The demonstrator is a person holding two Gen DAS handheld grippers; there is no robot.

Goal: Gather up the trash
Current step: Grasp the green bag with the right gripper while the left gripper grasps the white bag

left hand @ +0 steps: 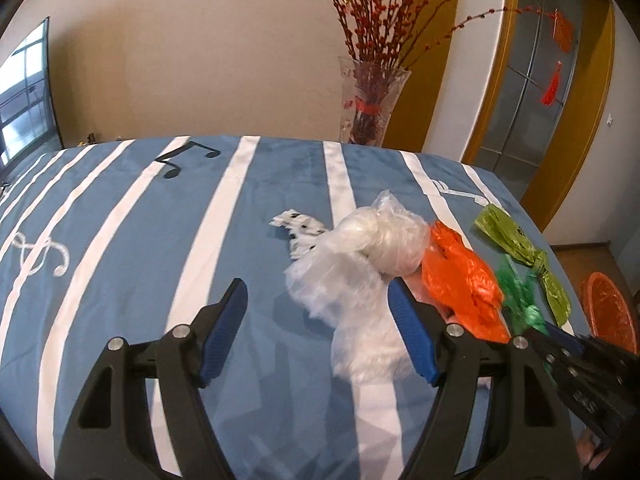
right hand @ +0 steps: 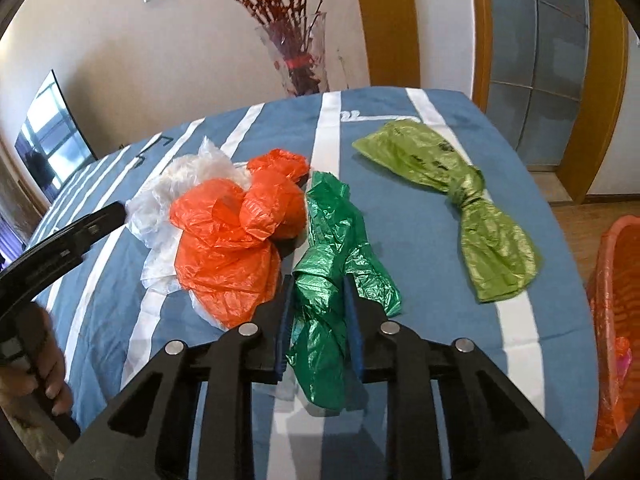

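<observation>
My right gripper (right hand: 318, 316) has the dark green bag (right hand: 336, 248) between its fingers — the blue pads press on its crumpled middle from both sides, jaws narrow, so I count it held. The bag's long axis runs straight ahead along my fingers, one end trailing back under the jaws, the other reaching forward toward the orange bag (right hand: 236, 232), which lies just to the left of my fingertips and touches the green one. The olive knotted bag (right hand: 476, 200) sits ahead and to the right, well apart. Far right, past the bed's edge, is the orange basket (right hand: 612, 312) — likely where this goes, so my next move should be a lift and a swing right.

My left gripper (left hand: 316, 328) stands wide over the striped bedspread (left hand: 120, 240), holding nothing; the clear white bag (left hand: 360, 272) lies just ahead, against its right finger. Both grippers point down at a slant.
</observation>
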